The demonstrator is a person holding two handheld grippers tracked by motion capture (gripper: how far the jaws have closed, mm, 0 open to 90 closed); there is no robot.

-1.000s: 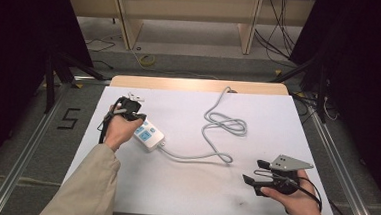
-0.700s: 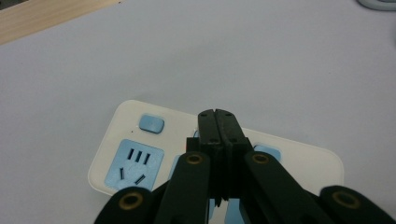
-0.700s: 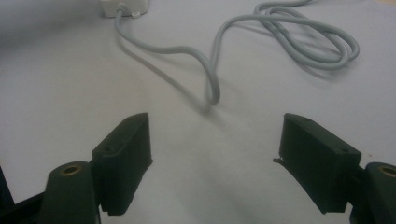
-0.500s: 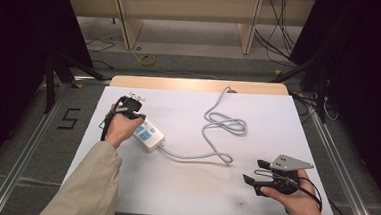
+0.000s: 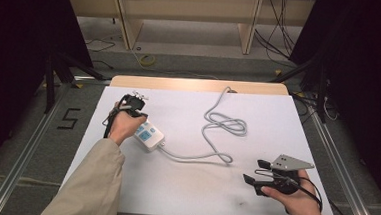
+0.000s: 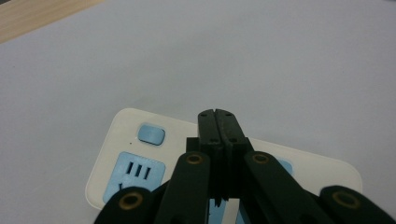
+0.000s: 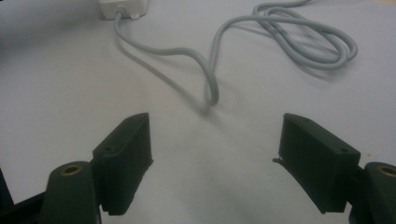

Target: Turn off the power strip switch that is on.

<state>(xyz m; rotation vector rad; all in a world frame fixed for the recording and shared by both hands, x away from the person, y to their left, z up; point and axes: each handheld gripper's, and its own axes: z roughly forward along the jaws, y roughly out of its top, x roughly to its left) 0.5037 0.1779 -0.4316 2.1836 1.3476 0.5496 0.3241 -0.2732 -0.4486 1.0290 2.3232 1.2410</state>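
Note:
A white power strip (image 5: 149,135) with blue sockets lies on the white table left of centre. Its grey cable (image 5: 222,124) snakes right and loops back toward the far edge. My left gripper (image 5: 137,113) is held over the strip's left end. In the left gripper view its jaws (image 6: 218,119) are pressed together with nothing between them, tips above the strip (image 6: 135,140) just right of the blue switch (image 6: 152,134). My right gripper (image 5: 255,172) rests near the front right, open. Its open jaws (image 7: 215,158) face a bend of the cable (image 7: 211,74) and the strip's cable end (image 7: 123,7).
A wooden strip (image 5: 195,84) borders the table's far edge. Beyond it stand wooden shelf legs (image 5: 126,23) and loose floor cables (image 5: 146,59). Metal rails (image 5: 20,147) run along both sides of the table.

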